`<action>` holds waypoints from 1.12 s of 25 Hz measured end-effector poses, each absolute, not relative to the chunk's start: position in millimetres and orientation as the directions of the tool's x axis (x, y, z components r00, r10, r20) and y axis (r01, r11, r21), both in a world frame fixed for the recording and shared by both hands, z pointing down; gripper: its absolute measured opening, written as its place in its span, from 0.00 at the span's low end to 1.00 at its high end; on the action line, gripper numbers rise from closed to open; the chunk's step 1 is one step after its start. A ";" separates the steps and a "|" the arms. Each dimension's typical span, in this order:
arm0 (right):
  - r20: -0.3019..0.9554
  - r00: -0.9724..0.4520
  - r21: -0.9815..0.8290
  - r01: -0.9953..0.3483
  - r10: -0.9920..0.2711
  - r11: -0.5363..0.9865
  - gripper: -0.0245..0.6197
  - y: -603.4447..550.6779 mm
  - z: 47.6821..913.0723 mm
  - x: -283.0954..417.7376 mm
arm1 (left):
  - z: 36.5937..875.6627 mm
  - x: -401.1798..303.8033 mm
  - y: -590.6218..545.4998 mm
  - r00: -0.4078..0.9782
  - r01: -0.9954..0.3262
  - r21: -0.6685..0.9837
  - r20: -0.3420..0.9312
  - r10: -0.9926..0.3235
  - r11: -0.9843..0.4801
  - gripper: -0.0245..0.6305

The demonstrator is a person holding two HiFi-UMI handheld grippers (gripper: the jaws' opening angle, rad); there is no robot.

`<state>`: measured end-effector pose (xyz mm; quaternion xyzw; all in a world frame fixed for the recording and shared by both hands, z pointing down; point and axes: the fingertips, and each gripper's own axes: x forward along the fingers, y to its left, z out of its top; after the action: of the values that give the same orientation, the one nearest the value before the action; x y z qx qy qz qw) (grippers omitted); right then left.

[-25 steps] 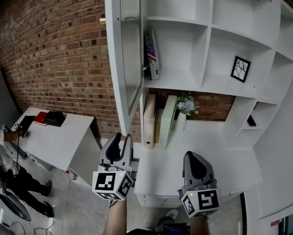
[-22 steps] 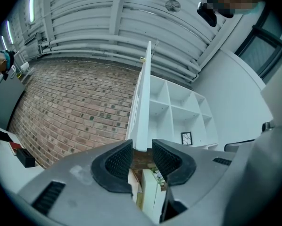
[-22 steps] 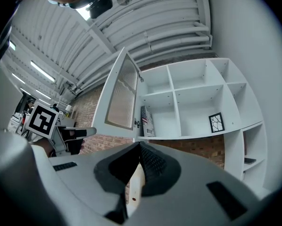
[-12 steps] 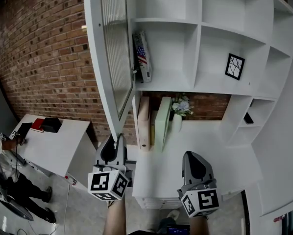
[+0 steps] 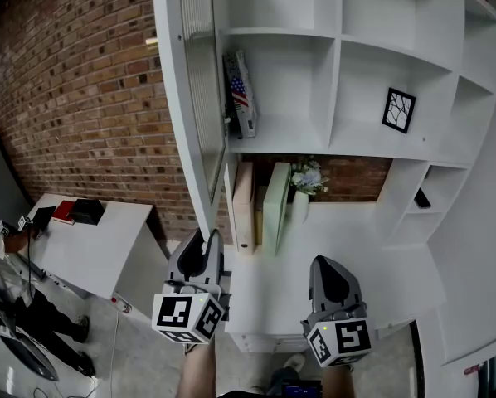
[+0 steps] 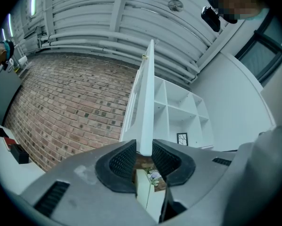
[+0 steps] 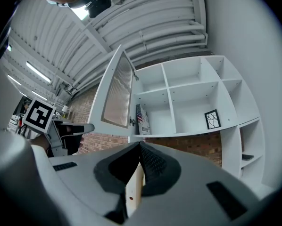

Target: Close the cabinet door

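Note:
The white cabinet door, with a ribbed glass panel, stands swung out from the white shelf unit. My left gripper is at the door's lower outer corner. In the left gripper view the door's thin edge runs straight up from between the jaws of the left gripper, whose pads press it on both sides. My right gripper hovers over the white counter, its jaws shut on nothing. The right gripper view shows the door ajar.
A flag-print book and a framed picture sit on shelves. Binders and a flower vase stand on the counter. At left are a brick wall, a white table and a person.
The door's face shows narrower than half a second ago, and my left gripper has shifted slightly right with its edge. The right gripper has not moved.

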<state>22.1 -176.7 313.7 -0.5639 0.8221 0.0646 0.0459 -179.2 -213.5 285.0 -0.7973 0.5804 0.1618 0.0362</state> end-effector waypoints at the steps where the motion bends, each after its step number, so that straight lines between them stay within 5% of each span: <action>1: -0.148 -0.358 0.054 -0.934 -0.922 0.354 0.04 -176.8 313.7 22.5 | 285.0 -176.1 -213.3 0.282 -0.936 0.123 -0.298 -0.912 -0.329 0.19; 28: -0.141 -0.286 0.057 -0.958 -0.948 0.281 0.04 -189.8 320.6 64.6 | 285.4 -81.8 -227.9 0.467 -0.876 0.004 -0.246 -0.849 -0.483 0.23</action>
<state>64.6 -189.8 320.6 -0.5961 0.7992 0.0654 0.0395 -81.8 -227.9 285.4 -0.8543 0.5047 0.1078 0.0611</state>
